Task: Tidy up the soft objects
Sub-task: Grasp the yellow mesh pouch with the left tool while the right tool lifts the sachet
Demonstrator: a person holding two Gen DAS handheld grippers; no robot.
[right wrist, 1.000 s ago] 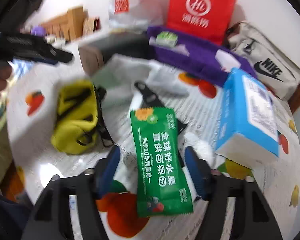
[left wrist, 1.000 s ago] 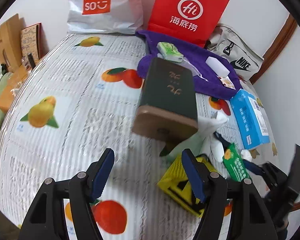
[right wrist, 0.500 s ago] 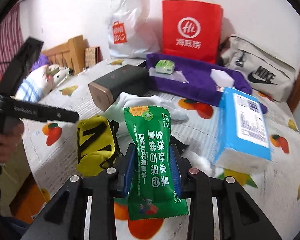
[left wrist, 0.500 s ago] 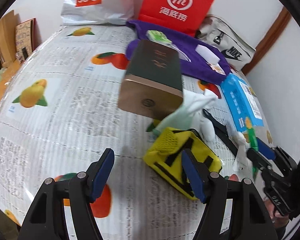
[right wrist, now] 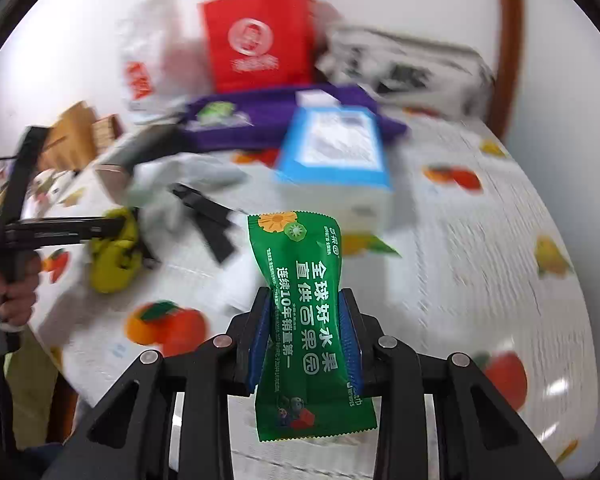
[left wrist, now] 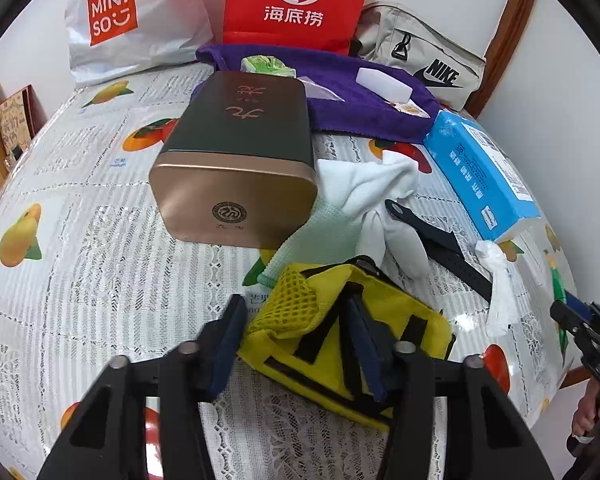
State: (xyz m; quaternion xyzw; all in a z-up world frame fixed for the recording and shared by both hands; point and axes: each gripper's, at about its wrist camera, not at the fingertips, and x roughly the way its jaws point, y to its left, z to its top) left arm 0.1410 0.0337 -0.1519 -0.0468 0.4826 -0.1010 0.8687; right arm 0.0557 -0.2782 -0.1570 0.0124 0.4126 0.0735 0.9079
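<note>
- The right tongs are clamped on a green wet-wipe packet, gripped at its waist and held upright above the fruit-print desk; the background is smeared with motion
- The left tongs stand apart over a yellow pouch: one pad lies on the pouch's black strap, the other sits just off its mesh corner
- Just beyond the left tongs lie a white cloth and a dark tin box; a blue tissue box sits further to their right
- To grip the pouch well, the left tongs probably need to straddle a raised fold before closing, since flat fabric could slip away
- The squeezed packet looks secure, though its loose lower end may swing in transit
</note>
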